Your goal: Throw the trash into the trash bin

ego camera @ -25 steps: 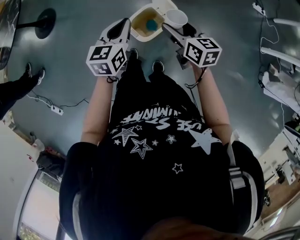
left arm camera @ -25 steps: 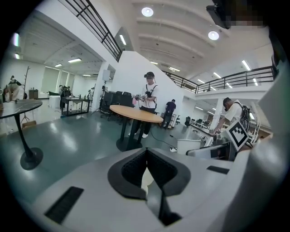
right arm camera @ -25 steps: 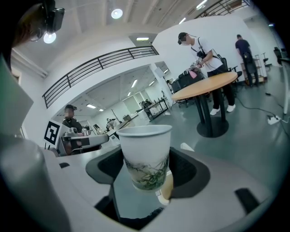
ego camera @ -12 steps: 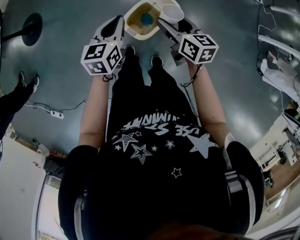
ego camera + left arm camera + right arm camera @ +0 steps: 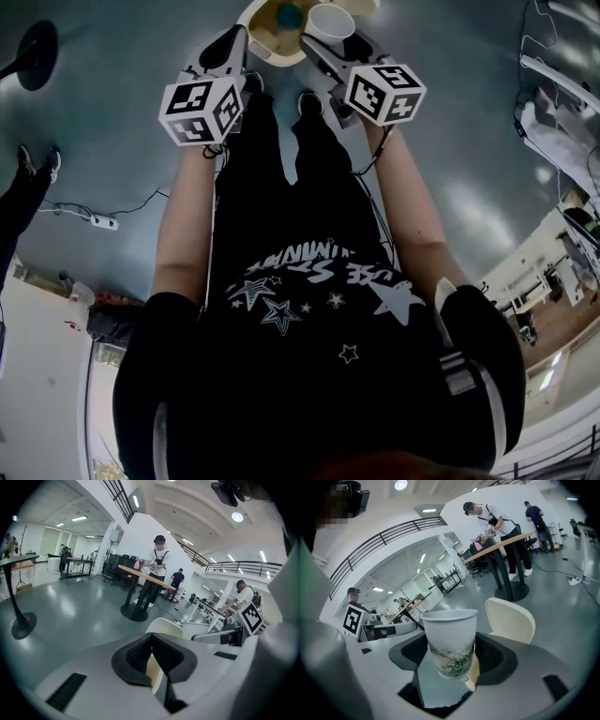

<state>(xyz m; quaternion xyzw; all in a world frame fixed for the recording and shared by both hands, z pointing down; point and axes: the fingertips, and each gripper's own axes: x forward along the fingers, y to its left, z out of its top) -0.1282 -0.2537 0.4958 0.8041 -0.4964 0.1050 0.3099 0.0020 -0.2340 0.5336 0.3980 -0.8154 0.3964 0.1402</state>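
The cream trash bin (image 5: 261,37) stands open on the floor at the top of the head view, with something blue (image 5: 289,16) inside. Its raised lid (image 5: 511,618) shows behind the jaws in the right gripper view and as a cream lid (image 5: 165,628) in the left gripper view. My right gripper (image 5: 323,42) is shut on a white paper cup (image 5: 451,641) with a green leaf print, held upright at the bin's right rim; the cup (image 5: 330,21) shows there too. My left gripper (image 5: 234,42) hovers at the bin's left rim, its pads (image 5: 140,654) together and holding nothing.
The wearer's feet (image 5: 309,101) stand just in front of the bin. A power strip with cable (image 5: 94,220) lies on the floor to the left, near another person's shoes (image 5: 37,161) and a black table base (image 5: 36,42). People stand at tables (image 5: 145,576) beyond.
Both grippers have sunk and moved forward towards the bin. The cup now sits over the bin's right rim instead of beside it.
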